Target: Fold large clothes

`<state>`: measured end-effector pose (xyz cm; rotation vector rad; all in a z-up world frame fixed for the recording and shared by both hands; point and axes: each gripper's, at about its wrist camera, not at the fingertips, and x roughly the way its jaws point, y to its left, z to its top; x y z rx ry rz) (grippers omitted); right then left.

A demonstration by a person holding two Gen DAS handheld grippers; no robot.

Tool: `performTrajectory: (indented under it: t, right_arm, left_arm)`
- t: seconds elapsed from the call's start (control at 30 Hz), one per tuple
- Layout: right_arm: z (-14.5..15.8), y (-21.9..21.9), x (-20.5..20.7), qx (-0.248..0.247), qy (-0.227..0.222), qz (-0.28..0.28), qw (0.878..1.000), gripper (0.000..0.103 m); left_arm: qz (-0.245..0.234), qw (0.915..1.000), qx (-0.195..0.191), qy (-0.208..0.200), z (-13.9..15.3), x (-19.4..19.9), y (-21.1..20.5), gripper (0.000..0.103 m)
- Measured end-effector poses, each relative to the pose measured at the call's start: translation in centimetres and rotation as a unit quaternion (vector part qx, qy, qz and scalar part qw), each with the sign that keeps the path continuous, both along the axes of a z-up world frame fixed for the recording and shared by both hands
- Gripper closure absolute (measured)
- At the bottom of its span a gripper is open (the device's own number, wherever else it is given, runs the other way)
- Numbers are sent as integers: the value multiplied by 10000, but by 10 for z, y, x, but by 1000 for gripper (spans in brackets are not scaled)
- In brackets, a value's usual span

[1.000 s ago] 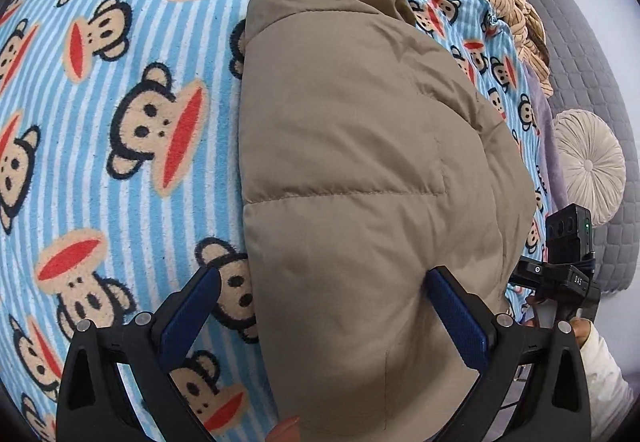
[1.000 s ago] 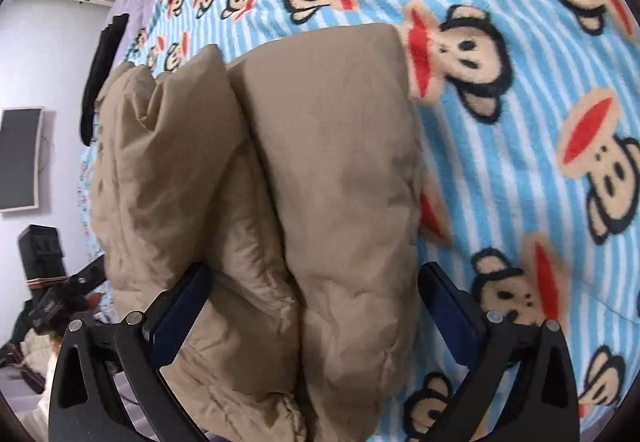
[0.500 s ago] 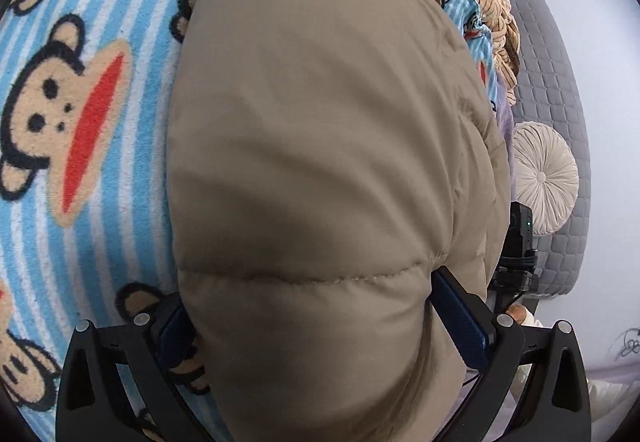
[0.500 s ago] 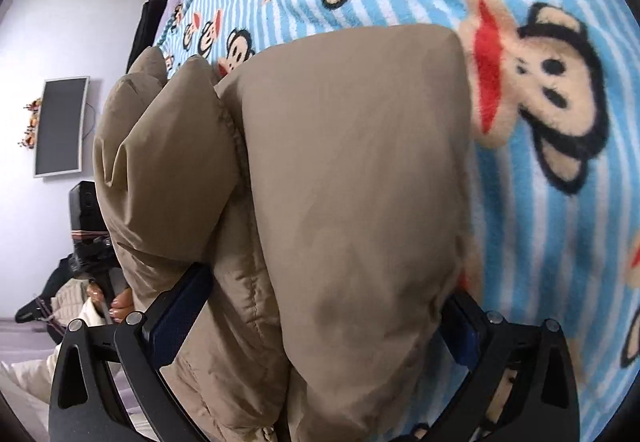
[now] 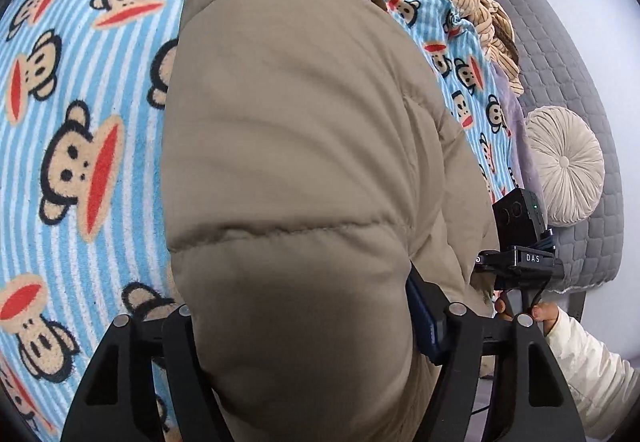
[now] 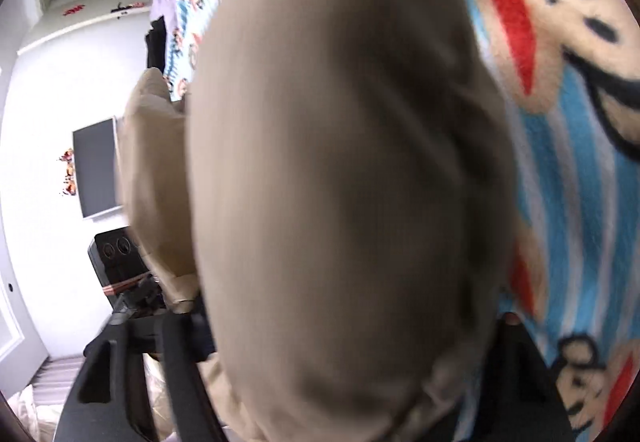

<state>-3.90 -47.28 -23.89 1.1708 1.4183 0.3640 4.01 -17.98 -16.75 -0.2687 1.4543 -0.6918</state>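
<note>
A puffy tan jacket (image 5: 296, 146) is squeezed by both grippers on the monkey blanket (image 5: 80, 114).

The jacket is lying folded in a thick bundle on the blue striped blanket, with a round cushion (image 5: 564, 166) far off to the right. The left gripper (image 5: 296, 326) has just been closing, and the near end of the bundle is pinched between its jaws. The right gripper (image 6: 352, 326) has also just been closing, and the other near part of the jacket is bulging between its jaws, but the picture is blurred there. A slip is likely, because the fabric is smooth and puffy and only a thick, springy lump is held. If the bundle is lifted or turned over fast, the folded layers could be pulled apart and the fold lost.
</note>
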Motion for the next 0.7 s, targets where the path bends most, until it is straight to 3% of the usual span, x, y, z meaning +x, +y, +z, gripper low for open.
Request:
performTrajectory:
  t: [0.1, 0.3, 0.5, 0.7]
  right_arm:
    - [16, 6, 3, 51, -174, 37, 9998, 47]
    - [47, 35, 27, -3, -503, 165, 9986, 48]
    - [66, 90, 61, -85, -771, 238, 9967, 48]
    - [63, 172, 101, -111, -895, 318, 9954, 48]
  left_arm:
    - [-9, 9998, -8, -205, 20, -2, 3, 30]
    - [153, 9989, -187, -409, 46, 13, 43, 30]
    - [241, 9978, -216, -585, 58, 47, 116, 30]
    - [492, 9968, 135, -616, 56, 88, 211, 30]
